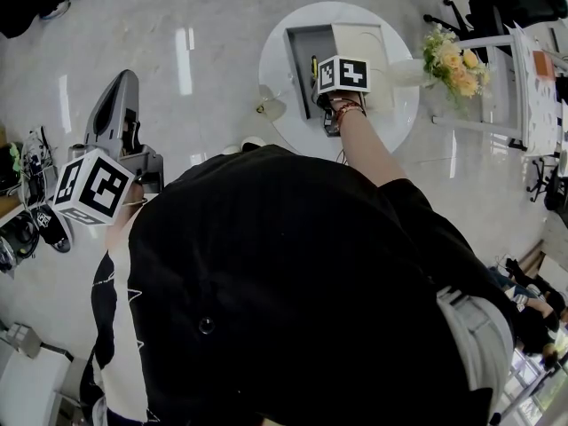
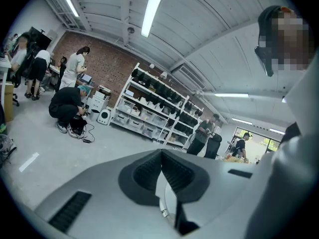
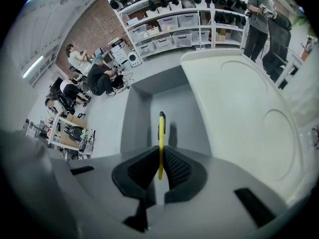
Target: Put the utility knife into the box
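A yellow utility knife (image 3: 161, 138) with a black tip stands on edge between the jaws of my right gripper (image 3: 160, 169), which is shut on it. The knife hangs over the grey open box (image 3: 149, 108) whose pale lid (image 3: 244, 113) lies flat to the right. In the head view the right gripper (image 1: 325, 91) is over the box (image 1: 306, 47) on the round white table (image 1: 284, 105), with the knife (image 1: 313, 67) showing beside the marker cube. My left gripper (image 1: 117, 118) is held off to the left over the floor, away from the table; its jaws (image 2: 162, 171) are shut with nothing between them.
A vase of yellow flowers (image 1: 453, 60) stands at the table's right edge. A white rack (image 1: 524, 78) is further right. Shoes and bags (image 1: 27, 211) lie on the floor at the left. Shelving (image 3: 174, 14) and several people fill the room behind.
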Available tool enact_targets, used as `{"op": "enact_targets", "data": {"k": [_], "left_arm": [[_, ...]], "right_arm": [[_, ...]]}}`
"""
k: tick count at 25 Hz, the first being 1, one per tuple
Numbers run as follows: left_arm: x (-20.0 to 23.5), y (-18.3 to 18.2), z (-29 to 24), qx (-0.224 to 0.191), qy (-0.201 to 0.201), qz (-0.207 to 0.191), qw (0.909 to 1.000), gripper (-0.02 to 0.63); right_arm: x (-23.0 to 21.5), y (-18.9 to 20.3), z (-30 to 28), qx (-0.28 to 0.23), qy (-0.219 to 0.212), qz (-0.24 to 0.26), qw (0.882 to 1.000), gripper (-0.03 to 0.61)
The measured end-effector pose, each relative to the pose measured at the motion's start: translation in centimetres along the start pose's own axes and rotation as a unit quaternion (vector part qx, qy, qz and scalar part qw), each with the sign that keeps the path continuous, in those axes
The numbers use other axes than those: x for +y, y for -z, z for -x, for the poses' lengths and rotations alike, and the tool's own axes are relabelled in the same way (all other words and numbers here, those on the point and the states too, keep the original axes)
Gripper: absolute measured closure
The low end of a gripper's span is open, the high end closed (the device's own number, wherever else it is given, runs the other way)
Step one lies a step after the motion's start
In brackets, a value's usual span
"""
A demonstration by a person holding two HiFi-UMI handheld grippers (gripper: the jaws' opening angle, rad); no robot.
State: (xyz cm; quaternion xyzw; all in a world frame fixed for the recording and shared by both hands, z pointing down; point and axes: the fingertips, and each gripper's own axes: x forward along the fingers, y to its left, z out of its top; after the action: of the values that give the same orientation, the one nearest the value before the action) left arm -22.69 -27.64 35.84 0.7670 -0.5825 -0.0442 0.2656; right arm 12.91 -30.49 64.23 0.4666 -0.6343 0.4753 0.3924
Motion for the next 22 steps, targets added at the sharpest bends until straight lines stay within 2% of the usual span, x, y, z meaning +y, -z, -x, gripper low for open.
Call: {"op": "enact_targets", "data": {"k": [22], "left_arm": [[0.59, 0.28, 0.35, 0.002, -0.010, 0.003, 0.9999, 0.603]], "right_arm": [[0.12, 0.42, -0.90, 0.020, 0.007, 0.016, 1.000, 0.548]]}}
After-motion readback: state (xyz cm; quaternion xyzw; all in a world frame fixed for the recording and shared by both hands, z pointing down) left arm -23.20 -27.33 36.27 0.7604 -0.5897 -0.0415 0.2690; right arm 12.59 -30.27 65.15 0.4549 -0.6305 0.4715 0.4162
